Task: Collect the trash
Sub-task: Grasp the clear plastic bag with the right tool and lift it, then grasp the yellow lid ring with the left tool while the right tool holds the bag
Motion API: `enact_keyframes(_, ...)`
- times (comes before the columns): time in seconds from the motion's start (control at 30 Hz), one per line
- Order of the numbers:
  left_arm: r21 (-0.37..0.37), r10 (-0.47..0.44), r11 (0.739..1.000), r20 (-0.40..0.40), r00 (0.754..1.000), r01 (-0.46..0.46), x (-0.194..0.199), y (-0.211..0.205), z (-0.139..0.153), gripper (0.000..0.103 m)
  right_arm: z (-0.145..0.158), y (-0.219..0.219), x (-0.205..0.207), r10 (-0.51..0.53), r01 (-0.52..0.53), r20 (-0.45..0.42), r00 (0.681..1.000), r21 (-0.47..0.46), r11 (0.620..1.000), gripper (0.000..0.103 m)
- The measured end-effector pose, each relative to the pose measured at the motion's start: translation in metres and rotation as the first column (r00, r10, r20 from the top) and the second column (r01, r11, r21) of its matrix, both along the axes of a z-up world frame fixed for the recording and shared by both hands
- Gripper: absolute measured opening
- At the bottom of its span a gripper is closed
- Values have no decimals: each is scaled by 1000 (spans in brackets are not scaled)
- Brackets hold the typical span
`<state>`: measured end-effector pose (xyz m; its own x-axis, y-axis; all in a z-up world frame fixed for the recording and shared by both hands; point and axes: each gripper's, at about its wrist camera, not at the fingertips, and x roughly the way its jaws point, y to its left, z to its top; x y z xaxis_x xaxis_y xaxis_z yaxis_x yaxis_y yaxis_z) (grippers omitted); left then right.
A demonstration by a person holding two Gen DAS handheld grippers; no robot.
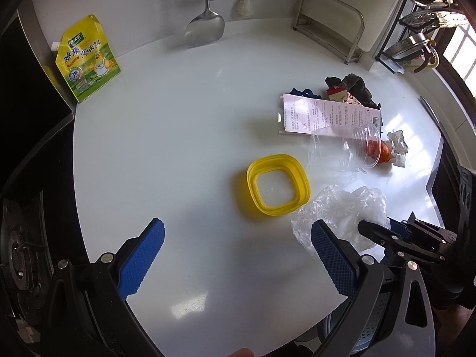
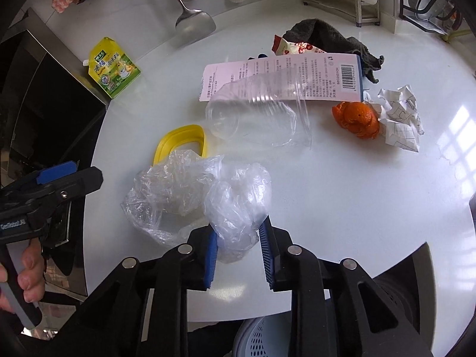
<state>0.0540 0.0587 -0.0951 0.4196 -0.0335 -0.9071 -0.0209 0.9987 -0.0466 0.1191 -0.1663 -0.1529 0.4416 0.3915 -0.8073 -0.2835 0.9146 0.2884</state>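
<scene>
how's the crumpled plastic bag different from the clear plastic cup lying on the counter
The plastic bag is soft, wrinkled and cloudy; the clear cup is rigid, ribbed and see-through. The bag sits nearest the camera with one bunched end between the right gripper's blue pads, while the cup lies on its side, untouched, partly over the pink card. Both are colourless plastic on the white counter.

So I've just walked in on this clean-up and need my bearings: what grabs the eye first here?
The right gripper pinching a crumpled clear plastic bag at the near edge of the white counter. Just behind the bag lies a yellow square ring. Farther back, right, sits a litter pile: a tipped clear cup, orange peel, crumpled paper.
</scene>
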Motion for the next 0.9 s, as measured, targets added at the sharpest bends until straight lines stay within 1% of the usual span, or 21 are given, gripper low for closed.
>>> enact_keyframes(0.2,-8,-30,1000,-19,999,30,18,-21,-17,97,25,-24,-26,-41,44,57,997,-43,998,23)
enact_keyframes(0.27,6,-34,999,-27,999,34,27,-29,-26,97,29,-32,-32,-56,59,60,997,-48,997,23)
enact_keyframes(0.5,80,-28,996,-69,997,34,50,-51,-67,97,30,-55,-55,-75,77,42,996,-44,996,23)
enact_keyframes(0.6,98,-32,994,-78,996,40,55,-57,-78,97,30,-58,-63,-75,76,38,996,-41,996,23)
enact_keyframes(0.67,108,-21,994,-74,997,28,59,-59,-83,97,30,-58,-66,-68,70,37,997,-41,997,23)
enact_keyframes(0.73,102,-3,995,-66,998,9,63,-57,-84,97,32,-58,-68,-58,60,41,997,-42,997,23)
enact_keyframes(0.8,89,9,996,-56,998,-4,65,-55,-85,95,35,-56,-70,-49,51,46,998,-44,998,23)
enact_keyframes(0.87,64,6,998,-48,999,-3,65,-54,-84,84,36,-56,-71,-44,46,48,998,-43,998,23)
enact_keyframes(0.9,49,2,999,-44,999,0,65,-53,-84,82,37,-57,-71,-42,44,50,998,-43,998,23)
